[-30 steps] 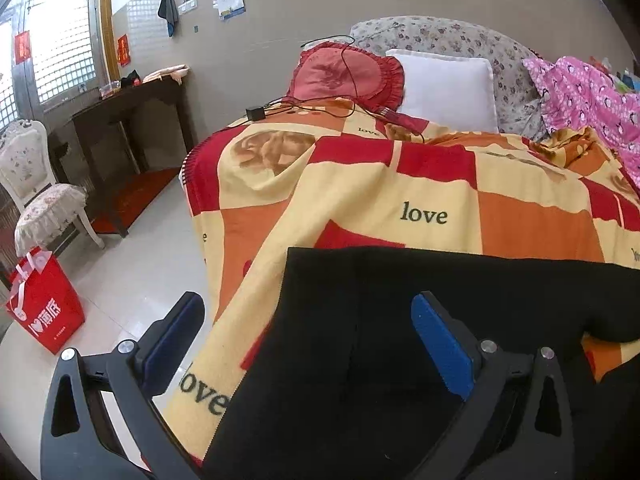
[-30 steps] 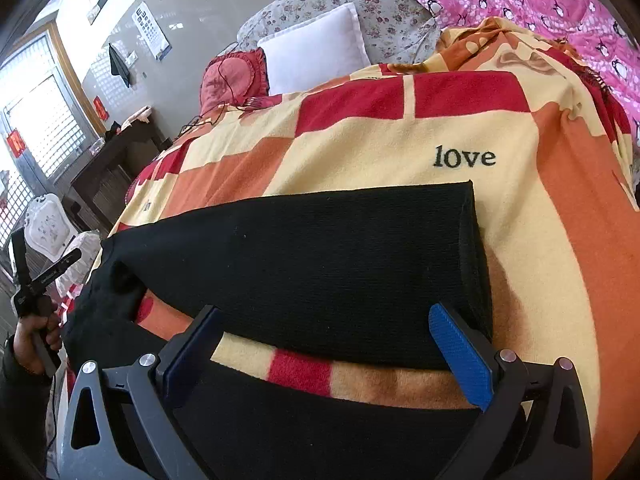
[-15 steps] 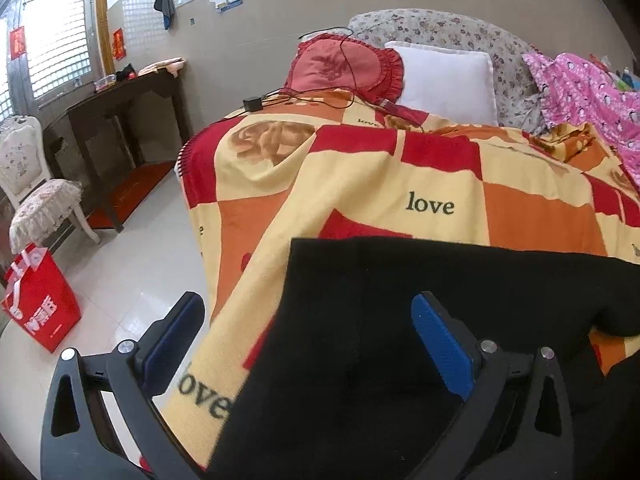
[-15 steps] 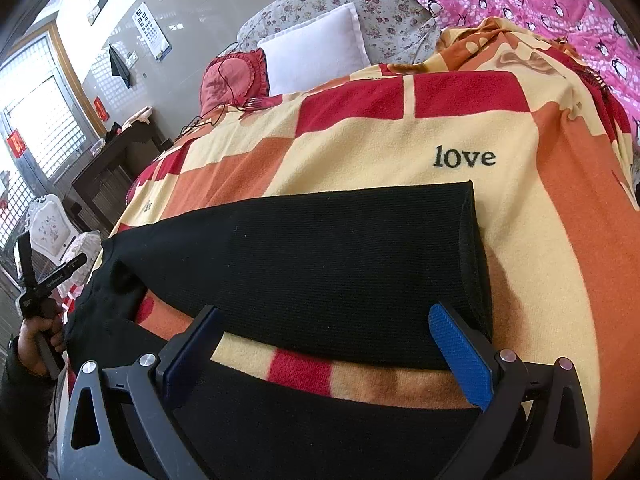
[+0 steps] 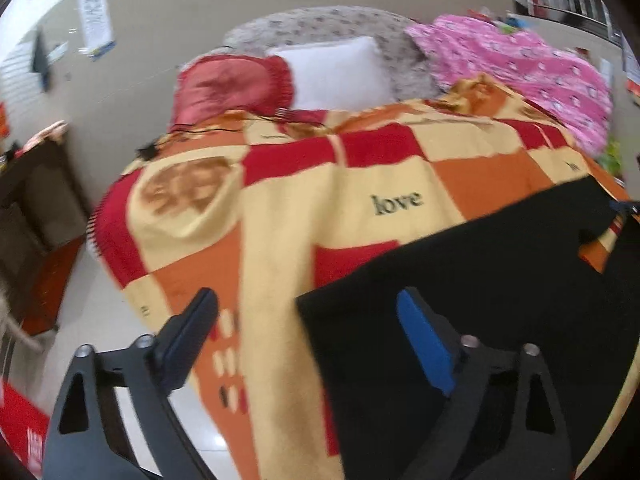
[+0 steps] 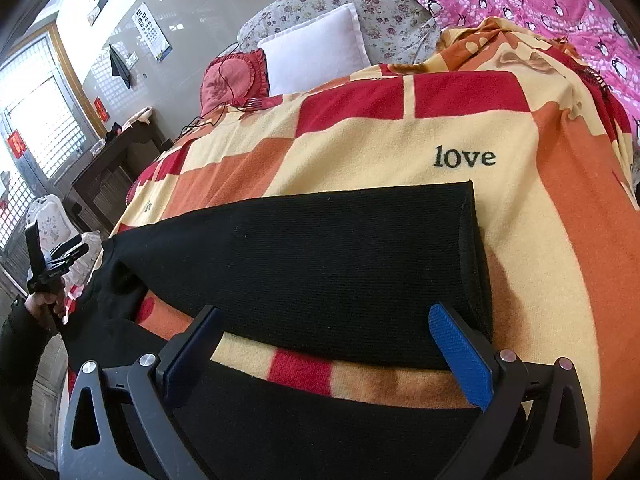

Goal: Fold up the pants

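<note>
Black knit pants (image 6: 320,264) lie spread on a checkered red, orange and yellow blanket (image 6: 560,200) on the bed. One leg runs across the right wrist view with its cuff at the right; the other leg lies nearer the camera. My right gripper (image 6: 324,344) is open and empty just above the gap between the legs. In the left wrist view the pants (image 5: 480,280) fill the lower right. My left gripper (image 5: 308,332) is open and empty over the waist corner at the bed's left edge. It also shows in the right wrist view (image 6: 52,260), held in a hand.
A white pillow (image 6: 316,56), a red cushion (image 6: 232,80) with a cable and a pink quilt (image 6: 560,4) lie at the bed's head. A dark wooden table (image 6: 112,160) and a white chair (image 6: 48,220) stand left of the bed on the tiled floor (image 5: 100,304).
The left gripper has swung to the right and tilted, so the pants' corner now sits between its fingers. The right gripper has not moved.
</note>
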Motion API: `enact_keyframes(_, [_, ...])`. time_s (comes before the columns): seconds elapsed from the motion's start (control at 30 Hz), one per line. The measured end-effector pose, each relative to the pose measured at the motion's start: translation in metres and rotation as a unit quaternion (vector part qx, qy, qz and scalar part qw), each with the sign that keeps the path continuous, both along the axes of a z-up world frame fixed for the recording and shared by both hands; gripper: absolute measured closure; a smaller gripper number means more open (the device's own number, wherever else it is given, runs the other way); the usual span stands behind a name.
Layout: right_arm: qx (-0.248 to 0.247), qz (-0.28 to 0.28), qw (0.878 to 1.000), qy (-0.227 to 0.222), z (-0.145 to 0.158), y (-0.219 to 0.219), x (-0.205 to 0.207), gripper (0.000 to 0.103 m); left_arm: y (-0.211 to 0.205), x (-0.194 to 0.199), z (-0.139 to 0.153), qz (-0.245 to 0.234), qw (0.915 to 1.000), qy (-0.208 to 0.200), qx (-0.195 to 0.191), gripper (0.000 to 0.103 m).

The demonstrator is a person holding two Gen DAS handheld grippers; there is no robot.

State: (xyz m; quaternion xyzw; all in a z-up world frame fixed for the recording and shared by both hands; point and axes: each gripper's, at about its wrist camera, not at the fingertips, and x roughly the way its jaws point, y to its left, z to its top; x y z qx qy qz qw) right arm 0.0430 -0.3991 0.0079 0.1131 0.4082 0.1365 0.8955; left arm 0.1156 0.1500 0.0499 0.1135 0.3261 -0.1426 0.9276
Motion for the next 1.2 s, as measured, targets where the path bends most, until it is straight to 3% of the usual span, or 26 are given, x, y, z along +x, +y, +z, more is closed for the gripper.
enact_keyframes(0.07, [0.001, 0.0, 1.0, 0.0, 0.0, 0.0, 0.0, 0.0, -0.002, 0.011, -0.008, -0.015, 0.9996, 0.024, -0.007, 0.034])
enact_keyframes(0.13, [0.0, 0.0, 1.0, 0.0, 0.0, 0.0, 0.0, 0.0, -0.002, 0.022, -0.016, -0.016, 0.9989, 0.043, -0.011, 0.06])
enact_keyframes(0.2, [0.001, 0.0, 1.0, 0.0, 0.0, 0.0, 0.0, 0.0, -0.001, 0.026, -0.021, -0.018, 0.9984, 0.051, -0.017, 0.072])
enact_keyframes(0.7, [0.001, 0.0, 1.0, 0.0, 0.0, 0.0, 0.0, 0.0, -0.001, 0.035, -0.031, -0.034, 0.9962, 0.077, -0.021, 0.071])
enact_keyframes(0.77, [0.003, 0.0, 1.0, 0.0, 0.0, -0.001, 0.0, 0.0, -0.001, 0.033, -0.029, -0.033, 0.9965, 0.076, -0.015, 0.079])
enact_keyframes(0.8, [0.004, 0.0, 1.0, 0.0, 0.0, -0.001, 0.0, 0.0, -0.001, 0.03, -0.027, -0.03, 0.9969, 0.072, -0.007, 0.091])
enact_keyframes(0.83, [0.005, 0.0, 1.0, -0.001, 0.001, -0.001, 0.0, 0.0, -0.001, 0.027, -0.024, -0.027, 0.9974, 0.067, -0.002, 0.095])
enact_keyframes(1.03, [0.005, 0.0, 1.0, -0.001, 0.001, 0.0, 0.0, 0.0, -0.014, 0.002, 0.0, -0.032, 0.9987, 0.031, 0.025, 0.1])
enact_keyframes(1.2, [0.014, -0.001, 1.0, -0.002, 0.001, -0.002, 0.0, 0.0, -0.025, -0.022, 0.018, -0.033, 0.9991, 0.019, 0.021, 0.1])
